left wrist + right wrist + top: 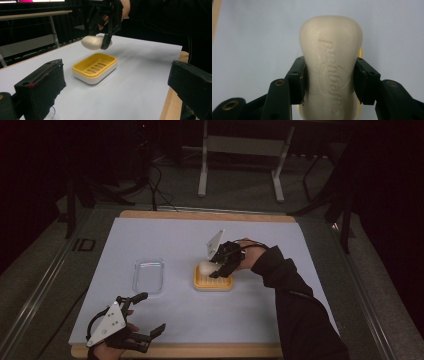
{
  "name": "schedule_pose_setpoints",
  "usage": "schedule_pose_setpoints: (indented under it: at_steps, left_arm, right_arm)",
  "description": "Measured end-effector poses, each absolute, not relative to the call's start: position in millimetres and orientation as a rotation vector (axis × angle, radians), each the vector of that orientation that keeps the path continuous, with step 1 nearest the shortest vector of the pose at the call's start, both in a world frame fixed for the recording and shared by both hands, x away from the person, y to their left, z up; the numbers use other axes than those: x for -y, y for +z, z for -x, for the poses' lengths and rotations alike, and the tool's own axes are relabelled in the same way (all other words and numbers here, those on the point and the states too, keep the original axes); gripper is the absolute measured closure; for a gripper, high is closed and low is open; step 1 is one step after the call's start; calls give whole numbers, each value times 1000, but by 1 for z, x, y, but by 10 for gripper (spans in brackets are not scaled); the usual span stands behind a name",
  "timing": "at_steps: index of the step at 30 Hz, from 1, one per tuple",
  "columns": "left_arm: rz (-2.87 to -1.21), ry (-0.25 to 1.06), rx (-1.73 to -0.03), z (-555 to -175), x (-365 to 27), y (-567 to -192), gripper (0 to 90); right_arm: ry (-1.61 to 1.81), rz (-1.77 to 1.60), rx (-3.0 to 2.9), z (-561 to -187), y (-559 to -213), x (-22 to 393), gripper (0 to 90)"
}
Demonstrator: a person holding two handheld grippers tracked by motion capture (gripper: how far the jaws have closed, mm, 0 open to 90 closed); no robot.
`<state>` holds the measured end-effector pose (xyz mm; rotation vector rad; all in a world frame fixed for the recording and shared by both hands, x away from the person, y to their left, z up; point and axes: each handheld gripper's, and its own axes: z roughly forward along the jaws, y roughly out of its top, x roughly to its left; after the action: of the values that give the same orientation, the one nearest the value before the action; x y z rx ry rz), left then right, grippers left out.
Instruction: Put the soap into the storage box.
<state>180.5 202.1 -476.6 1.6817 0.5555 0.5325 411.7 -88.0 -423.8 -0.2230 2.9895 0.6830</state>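
High view: right gripper [216,268] is clamped on a pale bar of soap [205,267], held just above the yellow soap dish [213,282], which sits near the middle of the white sheet [260,305] on the desk [210,215]. The grey plate of that gripper tilts up toward the far side. A clear plastic lid/tray [149,275] lies flat to the left of the dish, apart from it. Left gripper [147,316] rests at the near left corner of the sheet w/ jaws spread wide, nothing between them.

Left gripper view: its own two black jaws stand far apart at the bottom corners, empty. Beyond them the soap dish [95,68] shows a yellow slotted insert in a white base, nothing in it. Soap [93,42] hangs in the air over the dish's far end, not touching it, pinched by the right gripper [105,41] coming down from above.

Right gripper view: both pads [298,77] press on the narrow waist of the soap [331,65], one per side; embossed lettering runs along the bar. Slivers of yellow dish [361,53] peek out at the bar's edges, white sheet [257,37] behind.
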Motion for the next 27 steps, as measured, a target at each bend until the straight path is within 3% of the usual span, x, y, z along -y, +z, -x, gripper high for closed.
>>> schedule_pose_setpoints:
  at_steps: [27]
  left_arm:
    - [-1685,535,-545,-180,-201,-476,11]
  right_arm:
    - [702,168,-3016,-428,-473,93,497]
